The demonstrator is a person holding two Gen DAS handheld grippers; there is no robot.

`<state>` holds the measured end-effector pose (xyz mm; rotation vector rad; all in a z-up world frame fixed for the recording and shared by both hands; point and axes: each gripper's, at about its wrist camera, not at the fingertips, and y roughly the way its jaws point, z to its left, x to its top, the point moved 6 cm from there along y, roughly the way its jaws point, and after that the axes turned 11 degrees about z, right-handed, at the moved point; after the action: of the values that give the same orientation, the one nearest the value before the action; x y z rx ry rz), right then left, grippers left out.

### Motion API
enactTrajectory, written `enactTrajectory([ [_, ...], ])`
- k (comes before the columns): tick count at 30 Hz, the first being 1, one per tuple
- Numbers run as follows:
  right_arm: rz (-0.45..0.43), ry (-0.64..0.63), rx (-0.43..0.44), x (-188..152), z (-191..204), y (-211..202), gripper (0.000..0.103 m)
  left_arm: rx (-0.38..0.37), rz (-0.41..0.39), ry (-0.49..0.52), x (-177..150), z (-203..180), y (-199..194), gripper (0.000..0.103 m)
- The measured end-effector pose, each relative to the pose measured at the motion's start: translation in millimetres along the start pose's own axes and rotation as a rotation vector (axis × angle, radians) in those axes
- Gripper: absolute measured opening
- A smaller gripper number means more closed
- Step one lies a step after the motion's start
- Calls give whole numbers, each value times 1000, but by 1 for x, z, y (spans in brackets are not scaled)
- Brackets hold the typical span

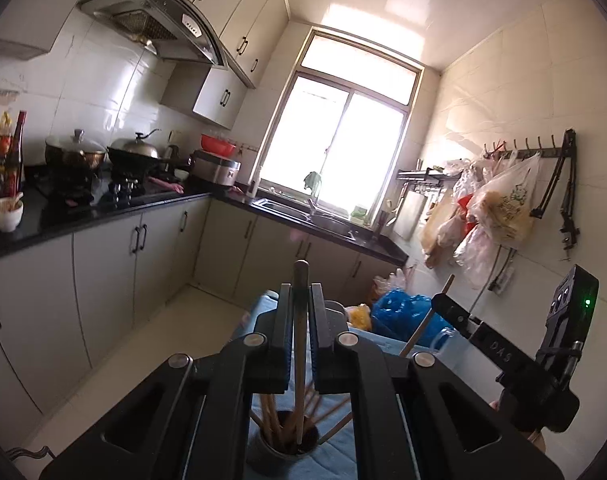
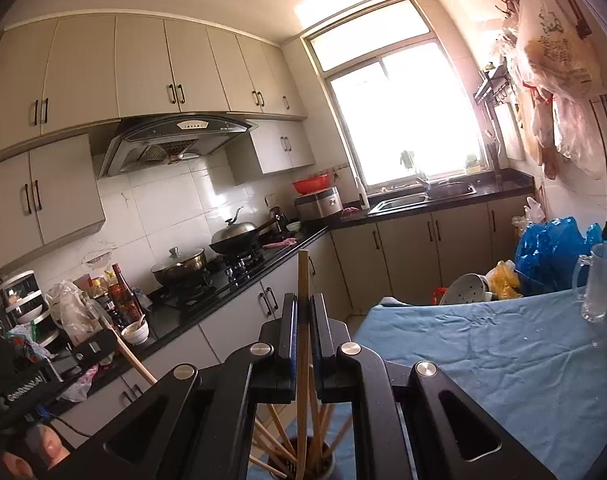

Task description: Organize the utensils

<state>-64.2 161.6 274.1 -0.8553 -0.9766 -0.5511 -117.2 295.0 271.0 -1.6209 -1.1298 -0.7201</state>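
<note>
My left gripper point(image 1: 301, 300) is shut on a wooden chopstick point(image 1: 300, 360) held upright, its lower end in a grey holder cup point(image 1: 271, 446) with several chopsticks. My right gripper point(image 2: 302, 312) is shut on another wooden chopstick point(image 2: 302, 360), also upright, its lower end in the same holder cup point(image 2: 323, 465). The right gripper point(image 1: 443, 305) shows at right in the left wrist view with its chopstick point(image 1: 421, 328). The left gripper point(image 2: 103, 338) shows at lower left in the right wrist view with its chopstick point(image 2: 133, 358).
The holder stands on a table with a blue cloth point(image 2: 503, 360). A glass mug point(image 2: 597, 284), a colander point(image 2: 469, 288) and blue bags point(image 2: 551, 248) are at its far end. A black counter point(image 2: 223, 292) with stove and pots runs left; sink point(image 2: 427, 194) under the window.
</note>
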Motion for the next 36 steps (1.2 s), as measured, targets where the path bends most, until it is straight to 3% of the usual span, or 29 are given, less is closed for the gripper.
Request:
enactTrajectory([
  [3,5,-16,-27,-6,3,23,6,16,42,17,-2,2,21,7],
  [12,132,-12,-70,-45,-16,66,6,33,205,29,-34,6,77,7],
  [20,178,-8,-76,-60,-19,70,8,45,211,19,-43,7,74,7],
  [22,175,-2,-77,-59,-20,68,16,43,204,13,-43,7,69,8],
  [24,166,11,-73,-58,-23,64,36,40,202,9,-44,7,63,8],
  [27,148,26,-80,-56,-26,55,40,51,196,8,-47,7,53,10],
  [31,124,42,-91,-55,-31,39,48,73,166,0,-50,8,37,42],
  [36,95,50,-135,-63,-40,13,61,130,107,-4,-58,10,17,69],
])
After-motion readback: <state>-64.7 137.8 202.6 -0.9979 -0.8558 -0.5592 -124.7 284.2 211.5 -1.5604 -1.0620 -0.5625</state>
